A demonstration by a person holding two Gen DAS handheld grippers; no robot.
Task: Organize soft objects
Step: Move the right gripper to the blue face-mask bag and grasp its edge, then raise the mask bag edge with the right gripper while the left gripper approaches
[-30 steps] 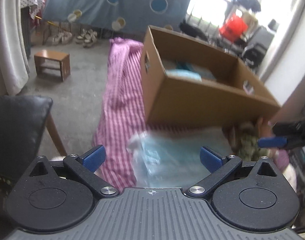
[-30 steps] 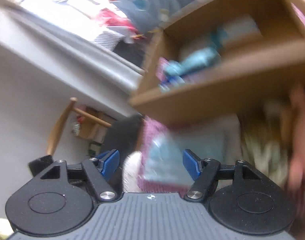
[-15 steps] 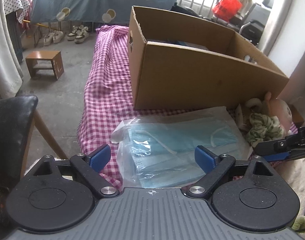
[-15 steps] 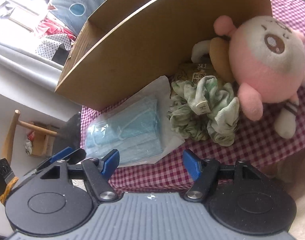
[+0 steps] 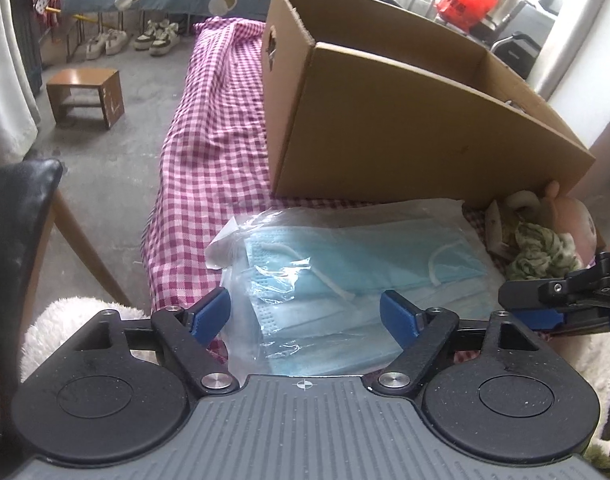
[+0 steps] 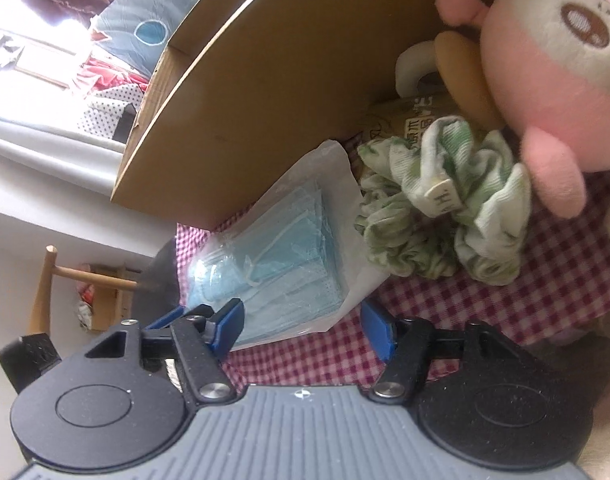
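A clear bag of blue face masks [image 5: 345, 280] lies on the pink checked cloth [image 5: 209, 128] in front of a cardboard box [image 5: 405, 136]. My left gripper [image 5: 305, 314] straddles the bag's near end, jaws closing, the pads apart from the plastic. In the right wrist view the same bag [image 6: 281, 256] lies lower left, and my right gripper [image 6: 301, 324] is at its corner, jaws closing, pads clear of it. Green scrunchies [image 6: 445, 208] and a pink plush toy [image 6: 553, 64] lie to the right of the bag. The right gripper [image 5: 561, 300] shows at the left view's right edge.
A black chair [image 5: 13, 216] stands left of the table. A small wooden stool [image 5: 85, 96] and shoes [image 5: 133, 40] are on the concrete floor beyond. A printed packet [image 6: 413, 120] lies under the scrunchies against the box wall. White fluffy fabric [image 5: 65, 320] sits below the table edge.
Both grippers have come down toward the mask bag and their jaws have narrowed. The box interior has dropped out of sight. The right wrist has rolled.
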